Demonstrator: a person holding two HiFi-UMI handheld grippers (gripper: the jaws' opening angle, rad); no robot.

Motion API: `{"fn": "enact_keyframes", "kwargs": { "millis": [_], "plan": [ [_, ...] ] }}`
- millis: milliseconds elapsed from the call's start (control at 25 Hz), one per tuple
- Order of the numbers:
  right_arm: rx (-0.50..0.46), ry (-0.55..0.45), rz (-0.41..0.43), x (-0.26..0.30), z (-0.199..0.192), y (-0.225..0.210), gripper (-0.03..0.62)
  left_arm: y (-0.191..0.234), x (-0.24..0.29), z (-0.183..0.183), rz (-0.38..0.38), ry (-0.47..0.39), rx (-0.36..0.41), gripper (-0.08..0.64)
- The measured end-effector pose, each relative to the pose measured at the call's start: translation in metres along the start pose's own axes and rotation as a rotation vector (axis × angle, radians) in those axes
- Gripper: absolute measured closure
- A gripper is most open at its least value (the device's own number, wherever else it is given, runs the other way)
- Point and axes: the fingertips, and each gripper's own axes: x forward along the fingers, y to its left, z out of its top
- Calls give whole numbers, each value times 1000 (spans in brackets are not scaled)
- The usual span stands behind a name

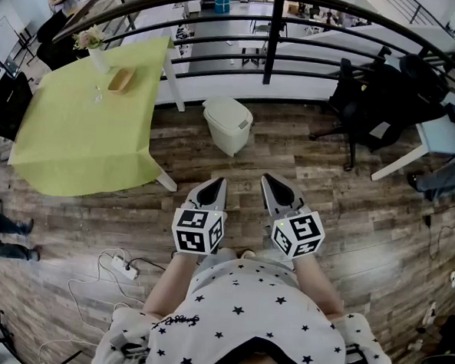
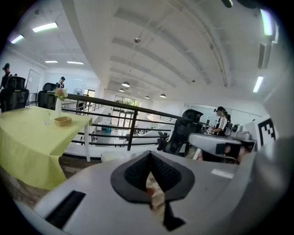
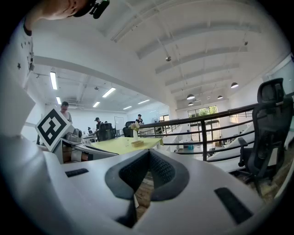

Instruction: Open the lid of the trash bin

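The white trash bin [image 1: 228,123] stands on the wood floor by the railing, with its lid down. Both grippers are held close to my body, well short of the bin and pointing toward it. My left gripper [image 1: 216,186] is shut with nothing in it, its dark pads meeting at the tip [image 2: 149,155]. My right gripper [image 1: 271,182] is likewise shut and empty [image 3: 148,153]. In the left gripper view a pale sliver of the bin [image 2: 118,155] shows just over the jaws. The left gripper's marker cube [image 3: 53,128] appears in the right gripper view.
A table with a yellow-green cloth [image 1: 85,122] stands left of the bin, carrying a vase, a basket and a glass. A black railing [image 1: 275,34] runs behind the bin. A black office chair [image 1: 363,109] and a white desk [image 1: 437,140] are at the right. A power strip with cables [image 1: 126,267] lies on the floor at the lower left.
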Motion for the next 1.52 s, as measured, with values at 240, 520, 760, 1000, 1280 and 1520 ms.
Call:
{"fn": "enact_keyframes", "kwargs": {
  "millis": [240,520,760,1000,1280,1520],
  "plan": [
    [-3,-7,16,-10,1,8,598,-15,-4,1,0,-3,30,549],
    [-23,14,36,-22,-7,3,598,-23,-6,1,22,-21,-5,549],
    [79,21,41,-31,-13,-9,598,-29,-7,3,46,-46,-44,549],
    [97,30,66,-32,-17,-14,598,-35,-2,-3,53,-25,-46,549],
    [89,21,114,-15,-16,-19,598,-24,19,3,62,-29,-55,549],
    [80,25,104,23,-14,-39,597,0,54,17,65,-26,-55,549]
  ]
}}
